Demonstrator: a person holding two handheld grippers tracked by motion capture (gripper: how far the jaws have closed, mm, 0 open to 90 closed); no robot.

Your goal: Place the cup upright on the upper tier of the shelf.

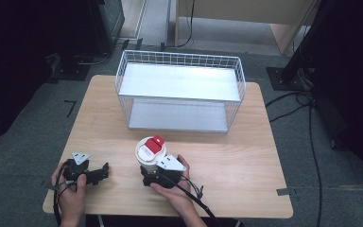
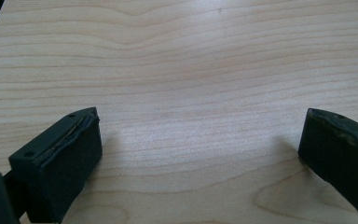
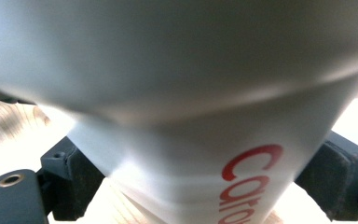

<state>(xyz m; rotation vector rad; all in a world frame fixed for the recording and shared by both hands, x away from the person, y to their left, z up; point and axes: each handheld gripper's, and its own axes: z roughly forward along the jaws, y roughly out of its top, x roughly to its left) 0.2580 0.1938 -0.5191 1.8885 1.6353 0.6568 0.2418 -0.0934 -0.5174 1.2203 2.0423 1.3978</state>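
- White cup (image 1: pixel 150 152) with a white lid and a red tab stood upright on the wooden table (image 1: pixel 246 161), near its front edge, in front of the wire basket (image 1: pixel 179 90)
- Right gripper (image 1: pixel 147 176) was closed around the lower body of the cup; in the right gripper view both black pads (image 3: pixel 81 179) pressed against the cup wall (image 3: pixel 186 154), which carried red lettering
- Right hand (image 1: pixel 177 191) held that gripper from behind
- Left gripper (image 1: pixel 103 171) rested low over the table, left of the cup and apart from it, with its jaws spread wide and bare wood between them
- Left hand (image 1: pixel 71 196) gripped its body
- Wire basket stood at the table's far side, white, with two shelf levels
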